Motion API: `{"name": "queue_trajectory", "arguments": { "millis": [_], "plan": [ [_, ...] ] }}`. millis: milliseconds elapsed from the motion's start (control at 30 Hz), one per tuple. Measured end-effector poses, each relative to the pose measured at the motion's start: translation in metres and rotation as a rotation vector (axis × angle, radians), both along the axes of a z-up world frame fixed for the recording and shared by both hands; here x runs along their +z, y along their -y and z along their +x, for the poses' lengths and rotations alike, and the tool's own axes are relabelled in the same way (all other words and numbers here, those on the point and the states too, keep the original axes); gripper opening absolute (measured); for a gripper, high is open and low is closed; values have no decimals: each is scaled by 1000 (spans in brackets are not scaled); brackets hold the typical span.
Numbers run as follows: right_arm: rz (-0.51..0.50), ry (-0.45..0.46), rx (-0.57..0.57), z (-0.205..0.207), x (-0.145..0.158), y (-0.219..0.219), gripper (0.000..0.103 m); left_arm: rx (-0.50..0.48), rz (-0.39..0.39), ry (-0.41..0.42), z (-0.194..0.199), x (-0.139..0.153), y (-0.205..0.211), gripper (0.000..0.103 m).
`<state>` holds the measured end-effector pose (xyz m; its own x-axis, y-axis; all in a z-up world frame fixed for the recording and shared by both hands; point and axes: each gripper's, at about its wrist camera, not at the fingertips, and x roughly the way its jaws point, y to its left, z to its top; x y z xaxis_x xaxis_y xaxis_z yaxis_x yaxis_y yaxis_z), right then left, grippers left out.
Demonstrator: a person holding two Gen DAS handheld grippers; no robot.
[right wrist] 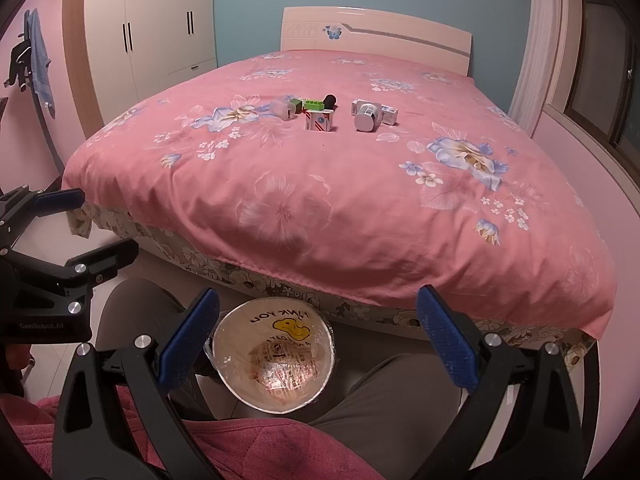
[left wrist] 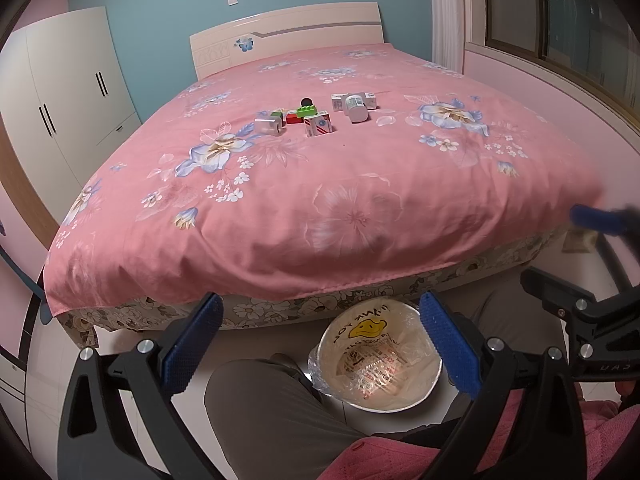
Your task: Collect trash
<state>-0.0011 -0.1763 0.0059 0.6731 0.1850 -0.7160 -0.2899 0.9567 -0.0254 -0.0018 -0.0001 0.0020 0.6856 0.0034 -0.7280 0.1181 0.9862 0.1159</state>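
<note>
- Left wrist view: left gripper (left wrist: 320, 340) held low at foot of bed, fingers spread wide, nothing between pads. Right wrist view: right gripper (right wrist: 318, 338) likewise spread wide, nothing held.
- Each gripper shows at edge of the other's view, side by side, apart from one another.
- Directly below/between grippers: trash bin (left wrist: 434, 384) on floor, lined w/ clear plastic bag carrying yellow duck print; sits between person's knees (left wrist: 264, 412) in grey trousers. Pink garment (right wrist: 256, 448) at bottom edge of frame.
- Bin just in front of bed base; bed skirt w/ floral print above it.
- Pink floral duvet (left wrist: 320, 208) covers bed; near half bare of items.
- Mid-bed, well apart from both grippers, cluster of small items: red-white carton (left wrist: 319, 125) nearest; pale box (left wrist: 269, 125) to its left; green block (left wrist: 306, 111) and red piece behind; small black round obj (left wrist: 306, 102) further back.
- Right of cluster, slight gap: white bottle (left wrist: 356, 107) lying on side, touching white boxes (left wrist: 370, 99) behind it.
- Far end: white headboard (left wrist: 288, 36) w/ blue flower motif, blue wall, white wardrobe (left wrist: 68, 80) at left, window at right.
</note>
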Motion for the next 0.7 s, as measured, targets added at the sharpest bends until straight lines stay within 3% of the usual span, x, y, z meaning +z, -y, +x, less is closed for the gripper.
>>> {"name": "queue_trajectory", "arguments": {
  "millis": [700],
  "plan": [
    [-1, 2, -1, 3, 2, 2, 96, -4, 2, 10, -1, 9, 1, 100]
  ]
}}
